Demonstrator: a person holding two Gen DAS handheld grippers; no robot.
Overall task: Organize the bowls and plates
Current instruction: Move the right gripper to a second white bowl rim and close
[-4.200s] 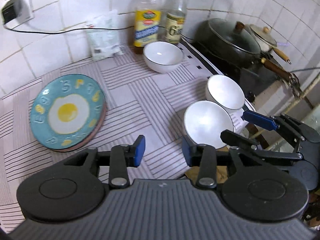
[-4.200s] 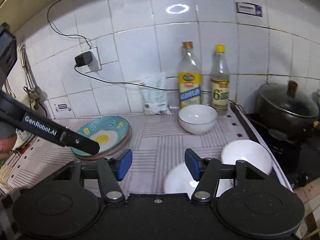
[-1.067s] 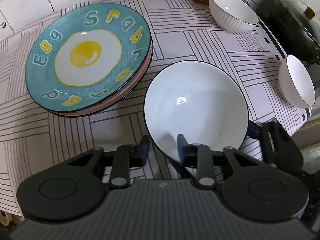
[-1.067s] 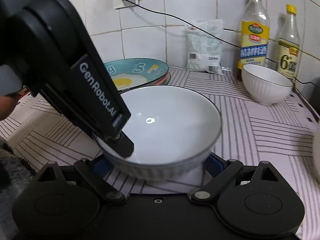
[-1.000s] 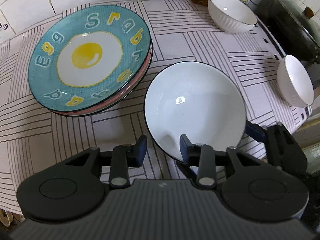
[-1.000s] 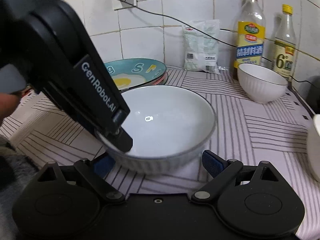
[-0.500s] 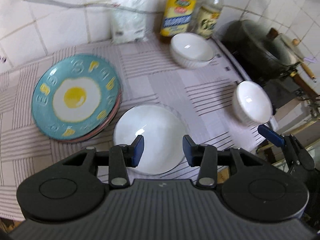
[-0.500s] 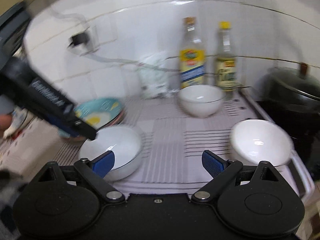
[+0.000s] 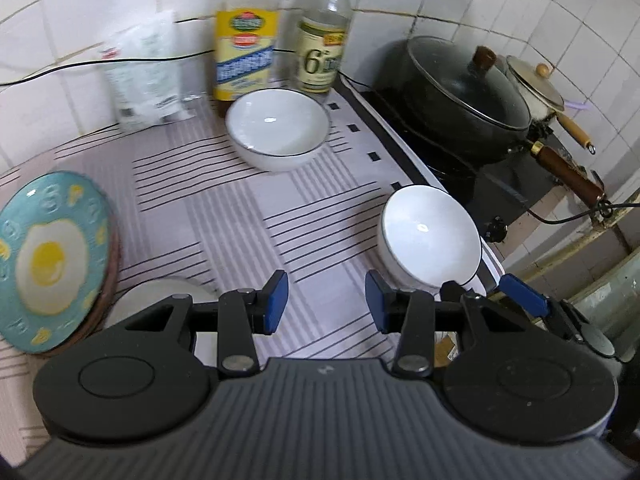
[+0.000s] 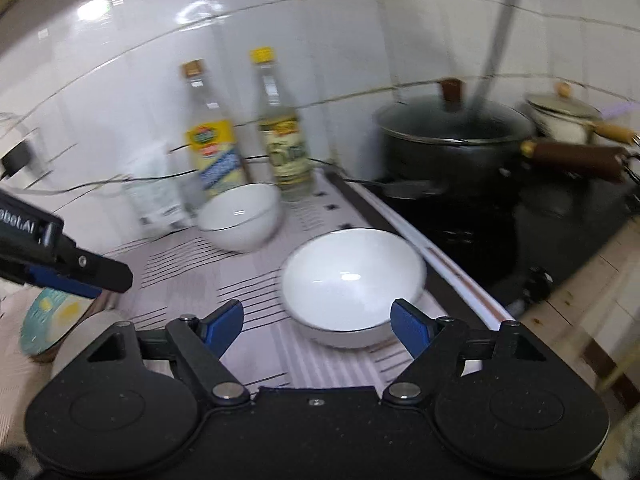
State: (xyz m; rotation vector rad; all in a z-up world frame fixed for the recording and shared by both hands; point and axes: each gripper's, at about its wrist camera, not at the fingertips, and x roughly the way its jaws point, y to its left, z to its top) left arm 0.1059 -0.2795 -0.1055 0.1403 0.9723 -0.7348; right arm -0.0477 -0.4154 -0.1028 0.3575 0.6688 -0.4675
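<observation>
A white bowl (image 9: 430, 236) sits near the counter's right edge; in the right wrist view the same bowl (image 10: 352, 280) lies just ahead of my open, empty right gripper (image 10: 318, 326). A second white bowl (image 9: 278, 128) stands by the bottles, also in the right wrist view (image 10: 240, 216). A third bowl (image 9: 160, 300) rests beside the teal egg plate stack (image 9: 48, 256), partly hidden behind my open, empty left gripper (image 9: 322, 306). The right gripper's fingertip (image 9: 522, 300) shows beside the near bowl.
Two bottles (image 9: 244, 40) (image 9: 324, 36) and a white packet (image 9: 148, 76) stand at the tiled wall. A black lidded pot (image 9: 460, 96) and a small pan (image 9: 536, 84) sit on the stove to the right. The striped cloth (image 9: 248, 208) covers the counter.
Both grippers have let go of the bowl beside the plates, pulled back and swung right. The right gripper now faces the bowl at the counter's right edge.
</observation>
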